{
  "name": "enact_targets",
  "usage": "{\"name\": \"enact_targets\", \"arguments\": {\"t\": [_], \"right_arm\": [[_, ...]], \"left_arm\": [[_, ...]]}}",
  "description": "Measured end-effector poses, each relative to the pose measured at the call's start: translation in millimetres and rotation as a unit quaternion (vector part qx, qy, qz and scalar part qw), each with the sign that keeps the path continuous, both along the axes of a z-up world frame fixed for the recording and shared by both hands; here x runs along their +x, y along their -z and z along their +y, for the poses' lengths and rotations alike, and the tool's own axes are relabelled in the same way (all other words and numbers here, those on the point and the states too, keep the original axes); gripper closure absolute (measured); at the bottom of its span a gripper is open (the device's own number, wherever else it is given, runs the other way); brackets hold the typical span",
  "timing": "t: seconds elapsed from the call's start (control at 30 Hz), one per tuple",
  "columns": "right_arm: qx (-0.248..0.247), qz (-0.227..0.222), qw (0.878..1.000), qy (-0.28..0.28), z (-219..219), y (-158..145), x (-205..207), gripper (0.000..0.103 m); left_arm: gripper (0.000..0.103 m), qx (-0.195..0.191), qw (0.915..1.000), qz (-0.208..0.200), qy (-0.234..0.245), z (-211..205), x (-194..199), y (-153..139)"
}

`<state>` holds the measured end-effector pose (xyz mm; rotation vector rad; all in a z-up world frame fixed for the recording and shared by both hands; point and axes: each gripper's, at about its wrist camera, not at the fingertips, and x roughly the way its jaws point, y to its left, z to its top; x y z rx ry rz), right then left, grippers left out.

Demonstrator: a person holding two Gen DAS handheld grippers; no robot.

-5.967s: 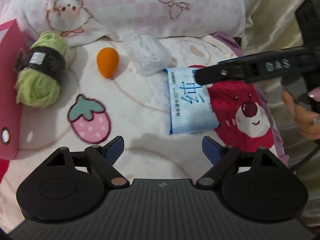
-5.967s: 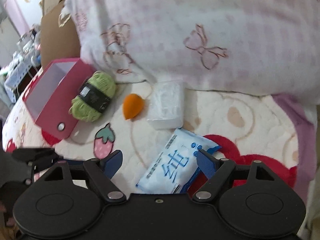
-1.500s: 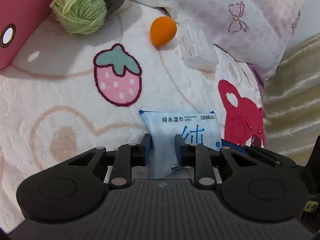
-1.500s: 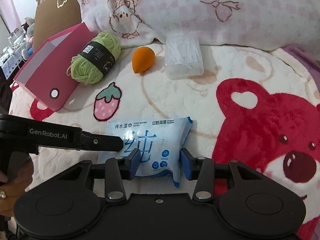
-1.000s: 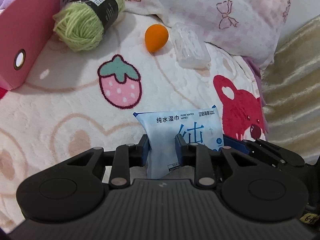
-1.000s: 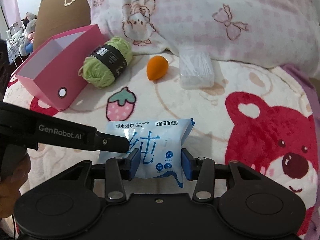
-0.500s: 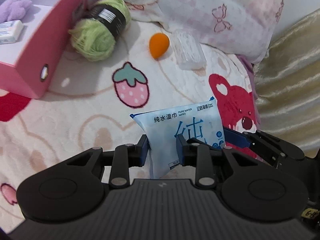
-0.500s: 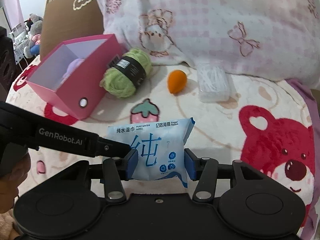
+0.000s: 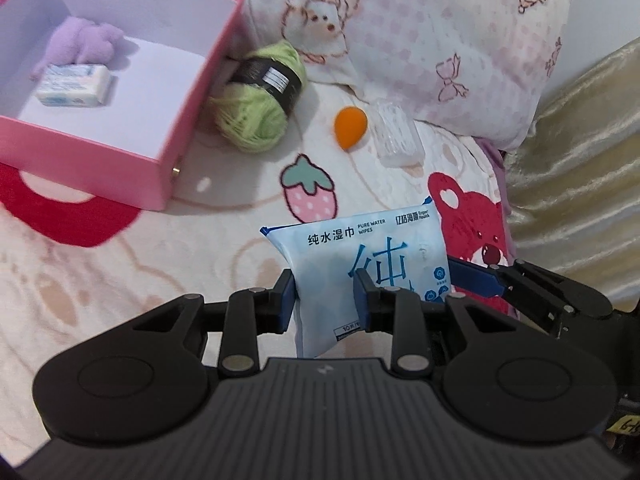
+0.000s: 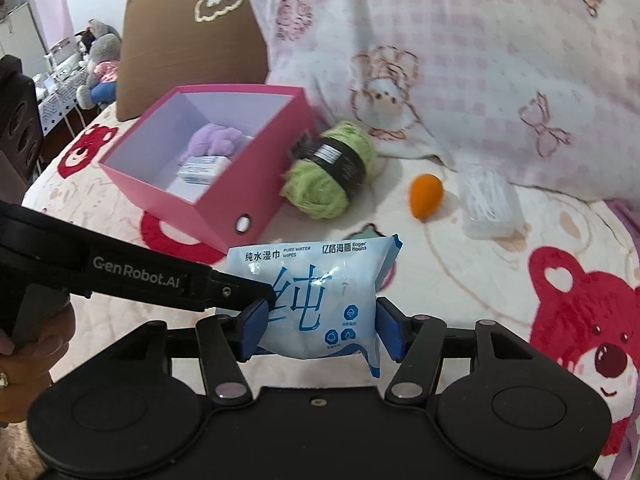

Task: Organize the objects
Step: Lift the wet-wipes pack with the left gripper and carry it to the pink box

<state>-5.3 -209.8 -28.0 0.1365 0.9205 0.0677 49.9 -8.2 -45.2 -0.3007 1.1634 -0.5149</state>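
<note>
Both claws sit around one blue pack of wipes (image 10: pixel 316 300), lifted off the blanket (image 9: pixel 120 264). Left gripper (image 9: pixel 324 300) pinches the pack's left part tight between its blue pads. Right gripper (image 10: pixel 318 330) has just been opening its jaws; the pack is between them, and I cannot tell if the pads press it.

"GenRobot.AI" is written in white on the left claw's black arm. On the pack are big blue Chinese letters and the small words "PURE WATER WIPES". It stands up on its edge, long side going left to right, top seam up.

Behind it is an open pink box (image 10: pixel 224 196). Inside lie a fluffy purple thing (image 9: pixel 84 42) and a small white packet (image 9: pixel 74 84). Green yarn (image 9: pixel 260 108) with a black label leans on the box. Close by lie an orange egg sponge (image 9: pixel 350 126) and a clear plastic case (image 9: pixel 396 134).
</note>
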Motion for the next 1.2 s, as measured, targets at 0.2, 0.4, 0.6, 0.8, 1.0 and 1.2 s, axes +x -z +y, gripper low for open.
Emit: {"name": "enact_targets", "arguments": {"t": [0.2, 0.4, 0.6, 0.8, 1.0, 1.2], "right_arm": [[0.013, 0.004, 1.000, -0.025, 27.8, -14.0, -1.6, 0.037], [0.012, 0.005, 0.998, -0.061, 55.9, -31.2, -3.8, 0.035], [0.017, 0.008, 0.996, -0.092, 81.2, -46.3, -5.8, 0.033], [0.003, 0.001, 0.993, -0.122, 107.5, -63.7, -1.5, 0.031], [-0.029, -0.004, 0.988, -0.150, 128.5, -79.1, 11.5, 0.031], [-0.050, -0.011, 0.985, -0.168, 140.4, -90.6, 33.4, 0.031]], "left_arm": [[0.075, 0.010, 0.9999, 0.007, -0.006, 31.1, -9.5, -13.5], [0.075, 0.003, 0.9999, 0.003, -0.012, 65.7, -22.8, -28.6], [0.075, 0.004, 0.9999, -0.007, -0.014, 94.8, -35.2, -46.6], [0.073, 0.000, 0.9995, -0.026, -0.017, 122.1, -36.1, -62.1], [0.072, -0.010, 0.9987, -0.044, -0.023, 140.6, -27.0, -74.0], [0.072, -0.010, 0.9974, -0.065, -0.030, 154.2, -9.0, -85.8]]}}
